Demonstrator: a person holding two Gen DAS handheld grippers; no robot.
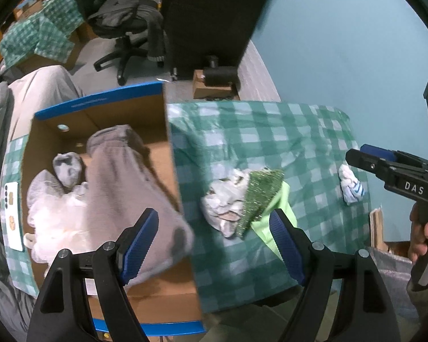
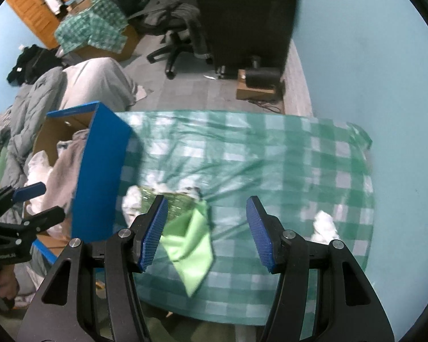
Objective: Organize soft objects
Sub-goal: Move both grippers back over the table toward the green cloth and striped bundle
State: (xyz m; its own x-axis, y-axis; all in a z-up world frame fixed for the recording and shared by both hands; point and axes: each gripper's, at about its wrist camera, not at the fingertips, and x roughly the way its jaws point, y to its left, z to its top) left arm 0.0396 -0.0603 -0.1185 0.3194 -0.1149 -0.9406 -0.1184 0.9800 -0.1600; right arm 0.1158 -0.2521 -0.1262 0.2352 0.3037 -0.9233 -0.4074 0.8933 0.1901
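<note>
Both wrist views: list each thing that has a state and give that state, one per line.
left gripper: open, empty, above the box edge.
right gripper: open, empty, over the table.
cardboard box: open-topped, partly filled.
grey garment: in the box, draped over its wall.
light green cloth: lying out on the table, hanging over the near edge.
sparkly green cloth: heaped on crumpled white cloth.
white striped cloth: crumpled, alone on the table.

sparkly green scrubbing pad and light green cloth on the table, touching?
Touching: left wrist view shows the sparkly green pad lying over the light green cloth's edge.
</note>
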